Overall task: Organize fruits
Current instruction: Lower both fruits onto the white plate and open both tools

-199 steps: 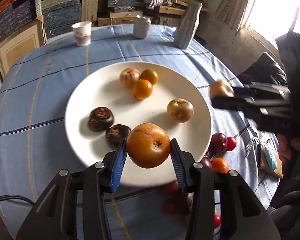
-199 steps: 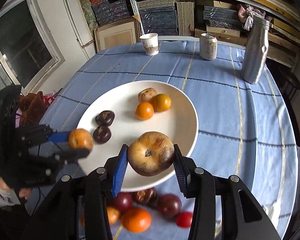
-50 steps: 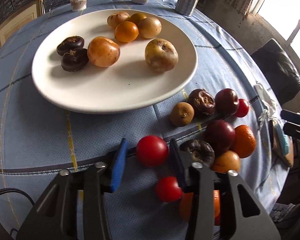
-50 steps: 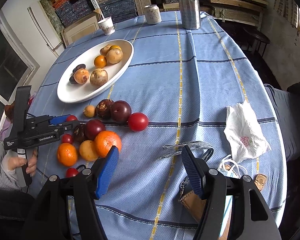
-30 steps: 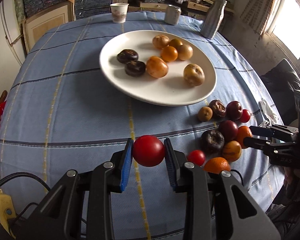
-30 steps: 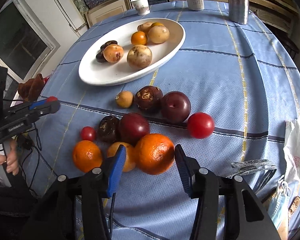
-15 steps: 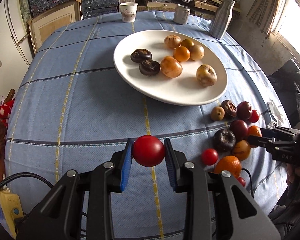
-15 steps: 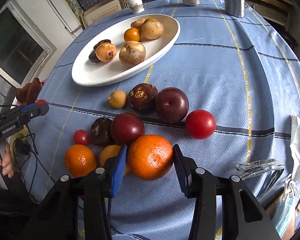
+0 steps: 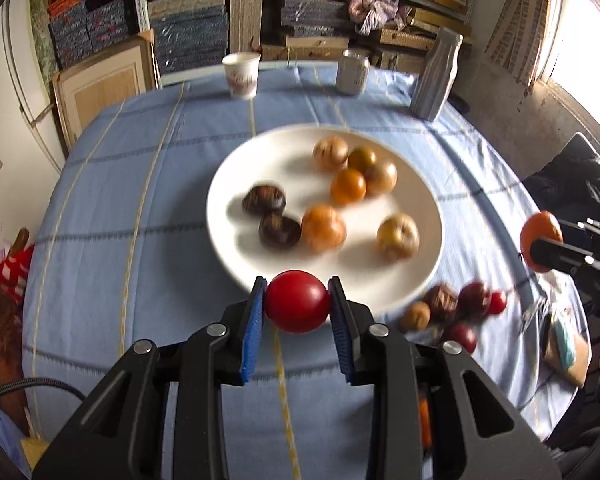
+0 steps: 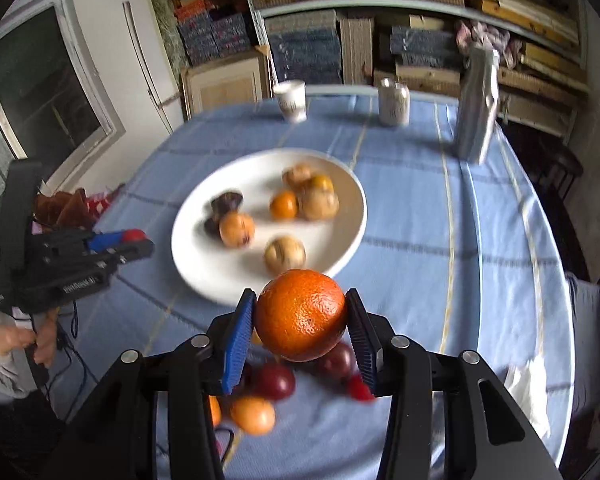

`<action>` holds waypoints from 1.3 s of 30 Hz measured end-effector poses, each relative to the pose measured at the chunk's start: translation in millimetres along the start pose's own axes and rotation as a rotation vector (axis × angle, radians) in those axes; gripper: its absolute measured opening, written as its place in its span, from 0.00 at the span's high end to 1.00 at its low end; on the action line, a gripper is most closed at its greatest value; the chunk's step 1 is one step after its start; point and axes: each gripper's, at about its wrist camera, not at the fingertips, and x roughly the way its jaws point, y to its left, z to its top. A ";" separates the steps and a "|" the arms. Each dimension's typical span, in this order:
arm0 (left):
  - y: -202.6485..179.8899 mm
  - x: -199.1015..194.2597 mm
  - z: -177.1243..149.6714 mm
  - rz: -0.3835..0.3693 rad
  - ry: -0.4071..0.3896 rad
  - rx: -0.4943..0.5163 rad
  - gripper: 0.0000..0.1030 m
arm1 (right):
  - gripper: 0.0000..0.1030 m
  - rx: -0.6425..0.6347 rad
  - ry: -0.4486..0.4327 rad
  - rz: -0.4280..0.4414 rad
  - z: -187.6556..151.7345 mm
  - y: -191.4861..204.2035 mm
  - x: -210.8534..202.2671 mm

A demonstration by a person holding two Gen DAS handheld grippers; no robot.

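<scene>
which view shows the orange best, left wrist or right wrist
The right wrist view. There the orange sits large and sharp between the blue pads of the right hand-held gripper, peel texture visible. In the left wrist view the same orange is small, at the right edge, partly hidden by that hand-held gripper's finger.

Blue checked tablecloth covers round table. Paper cup, drink can and tall metal bottle stand well apart along far edge. Shelves behind, stacked with boxes and woven mats. Window at left in right wrist view. White tissue at table's right edge.
</scene>
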 end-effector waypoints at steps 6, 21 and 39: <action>-7.1 12.9 28.9 0.006 -0.015 0.022 0.71 | 0.55 -0.027 -0.024 0.035 35.8 8.3 20.7; 1.3 91.8 34.8 0.010 0.110 -0.018 0.70 | 0.55 -0.010 0.127 0.065 42.1 6.5 123.0; -1.9 89.3 45.7 0.038 0.076 -0.011 0.36 | 0.48 -0.032 0.096 0.063 49.9 10.6 119.8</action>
